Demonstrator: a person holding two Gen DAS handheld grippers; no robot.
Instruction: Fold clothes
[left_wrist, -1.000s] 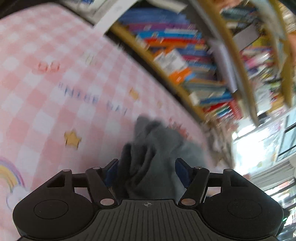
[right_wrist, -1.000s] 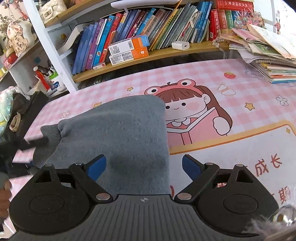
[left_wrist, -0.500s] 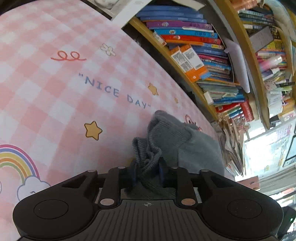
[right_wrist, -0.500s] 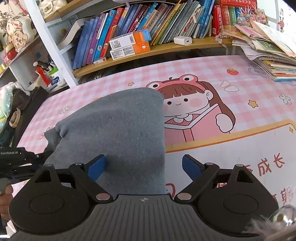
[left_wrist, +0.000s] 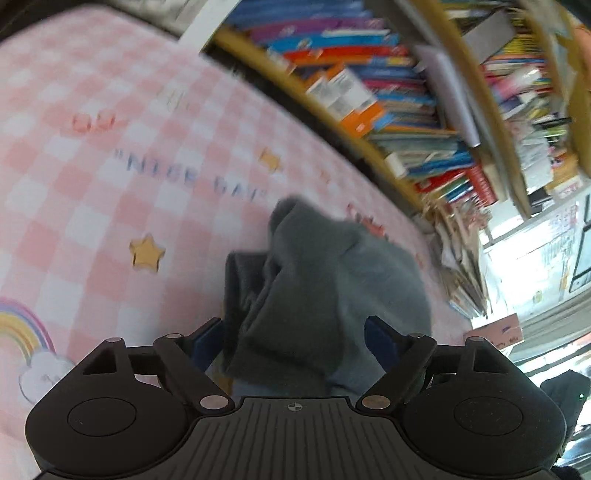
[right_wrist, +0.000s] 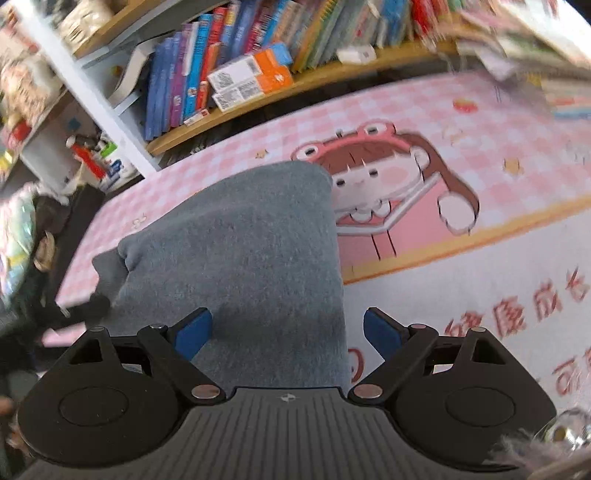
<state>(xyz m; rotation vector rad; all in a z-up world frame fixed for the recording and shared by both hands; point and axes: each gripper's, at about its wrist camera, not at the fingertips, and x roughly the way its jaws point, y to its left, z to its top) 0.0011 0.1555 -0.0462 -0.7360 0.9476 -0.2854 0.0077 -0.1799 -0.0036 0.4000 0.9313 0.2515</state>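
A gray sweater (right_wrist: 240, 258) lay on a pink checked mat (left_wrist: 92, 184) on the table. It was folded into a thick, neat block with a straight edge on its right side. That edge sat just beside a cartoon girl in a frog hat (right_wrist: 388, 184) printed on the mat.

The right gripper (right_wrist: 288, 332) hung over the near end of the sweater. Its two blue pads (right_wrist: 194, 332) stood wide apart and did not squeeze the cloth. The left pad was over the sweater, and the right pad was over the bare mat.

The left gripper (left_wrist: 295, 339) was at the other end, where the cloth was bunched up in soft lumps. Its jaws were opening. The bunched cloth sat between them, but the pads were not pressing on it.

The mat also showed a yellow star (left_wrist: 147, 253) and a rainbow (left_wrist: 22, 332). Behind the mat stood shelves full of books (right_wrist: 240, 66), with an orange and white box (right_wrist: 255, 77) in front of them.
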